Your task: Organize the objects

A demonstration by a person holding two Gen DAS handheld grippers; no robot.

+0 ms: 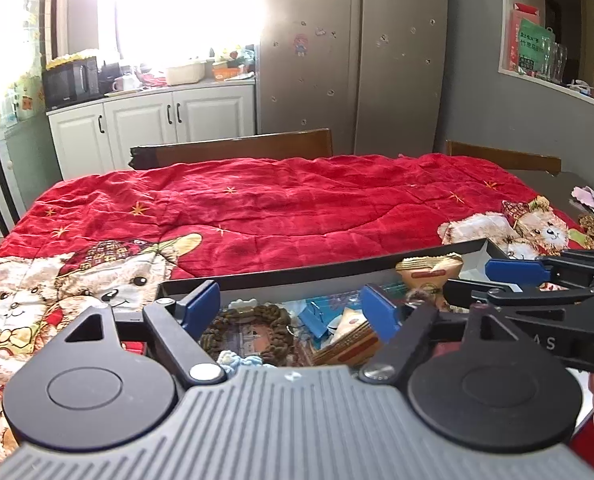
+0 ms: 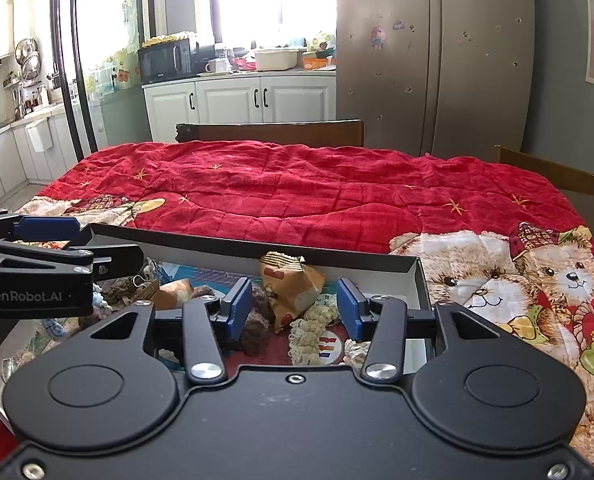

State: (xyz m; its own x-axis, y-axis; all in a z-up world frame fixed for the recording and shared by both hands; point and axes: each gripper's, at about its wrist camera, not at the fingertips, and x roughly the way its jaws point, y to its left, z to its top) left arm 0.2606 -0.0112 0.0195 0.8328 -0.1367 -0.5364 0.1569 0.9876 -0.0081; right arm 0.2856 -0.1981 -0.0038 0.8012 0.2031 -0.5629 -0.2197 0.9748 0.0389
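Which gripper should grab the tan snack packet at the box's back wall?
Probably right. The right gripper is open with the snack packet straight ahead between its fingers; the left gripper faces a brown crocheted frame instead.

box point(image 1: 337, 270): near part hidden behind the left gripper point(image 1: 293, 304)
right gripper point(image 1: 497, 276): cut off by the right edge
fridge point(image 2: 433, 60) magnets: too small to tell
window point(image 1: 177, 4): blown out by glare
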